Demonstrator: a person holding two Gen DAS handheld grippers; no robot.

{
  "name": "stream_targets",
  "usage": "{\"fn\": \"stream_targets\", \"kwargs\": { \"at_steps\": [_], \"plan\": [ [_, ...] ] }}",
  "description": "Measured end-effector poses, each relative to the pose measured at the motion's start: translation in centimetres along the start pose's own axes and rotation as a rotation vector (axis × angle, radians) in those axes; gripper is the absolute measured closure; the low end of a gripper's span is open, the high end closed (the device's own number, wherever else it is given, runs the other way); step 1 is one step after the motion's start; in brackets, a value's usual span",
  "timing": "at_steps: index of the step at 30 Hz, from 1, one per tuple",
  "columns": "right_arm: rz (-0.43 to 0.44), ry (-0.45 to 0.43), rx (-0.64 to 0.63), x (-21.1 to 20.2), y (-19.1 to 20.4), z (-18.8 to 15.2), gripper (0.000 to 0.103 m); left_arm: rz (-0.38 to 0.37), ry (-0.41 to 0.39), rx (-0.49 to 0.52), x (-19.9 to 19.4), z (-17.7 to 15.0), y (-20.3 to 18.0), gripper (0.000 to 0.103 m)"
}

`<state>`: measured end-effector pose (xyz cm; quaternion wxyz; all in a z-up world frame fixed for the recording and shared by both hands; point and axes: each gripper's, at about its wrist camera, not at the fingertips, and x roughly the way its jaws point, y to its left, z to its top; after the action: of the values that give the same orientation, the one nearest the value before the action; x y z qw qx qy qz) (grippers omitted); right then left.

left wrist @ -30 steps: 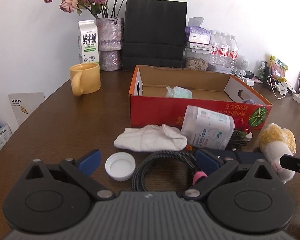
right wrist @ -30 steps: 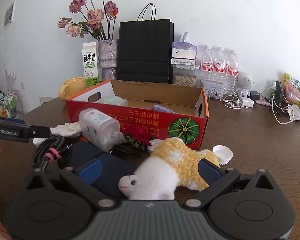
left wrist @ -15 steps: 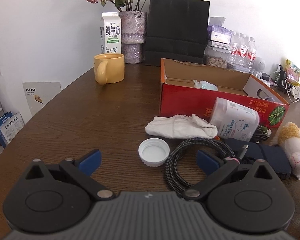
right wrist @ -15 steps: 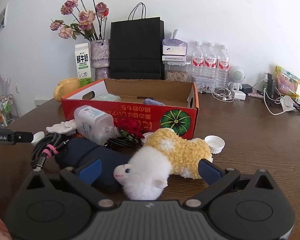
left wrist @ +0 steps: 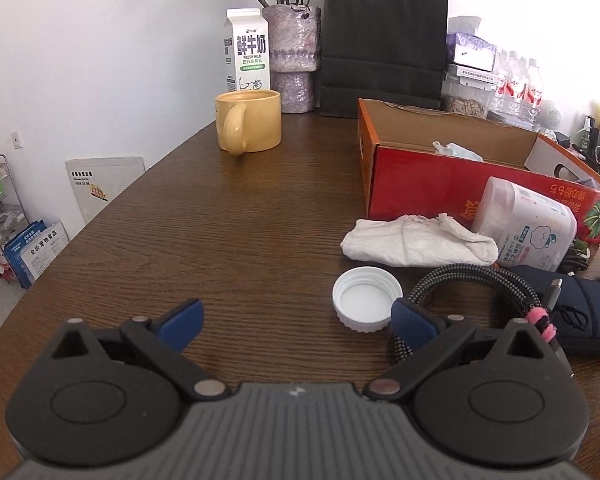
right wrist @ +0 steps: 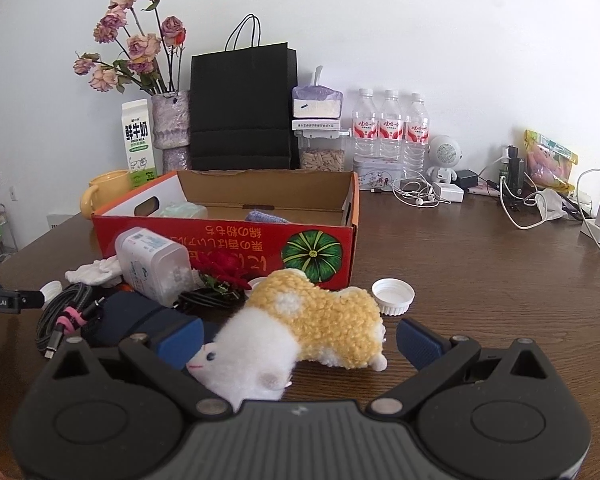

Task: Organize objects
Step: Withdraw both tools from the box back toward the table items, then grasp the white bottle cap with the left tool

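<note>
While both jaws spread: left hand-held gripper empty, over bare worktop; right hand-held gripper straddling plush sheep, not pinching. Left view only: worktop's curved left edge, open room toward yellow mug. Right view only: second white cap beside red cardboard box. Clutter crowding box front.

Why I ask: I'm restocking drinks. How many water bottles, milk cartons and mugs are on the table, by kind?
water bottles: 3
milk carton: 1
yellow mug: 1
Total: 5
</note>
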<state>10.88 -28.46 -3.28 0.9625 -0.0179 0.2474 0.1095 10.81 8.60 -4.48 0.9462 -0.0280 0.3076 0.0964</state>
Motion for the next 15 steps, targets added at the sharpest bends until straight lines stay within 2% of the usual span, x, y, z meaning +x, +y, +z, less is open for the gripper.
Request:
{"fn": "stream_targets", "kwargs": {
  "at_steps": [9,15],
  "plan": [
    [-0.031,-0.011,0.014,-0.01,-0.82,0.2,0.0,-0.004,-0.003,0.003,0.69,0.25,-0.1,0.001],
    [-0.042,-0.017,0.02,0.15,-1.11,0.38,0.0,-0.042,-0.017,0.014,0.74,0.51,-0.15,0.01]
  ]
}}
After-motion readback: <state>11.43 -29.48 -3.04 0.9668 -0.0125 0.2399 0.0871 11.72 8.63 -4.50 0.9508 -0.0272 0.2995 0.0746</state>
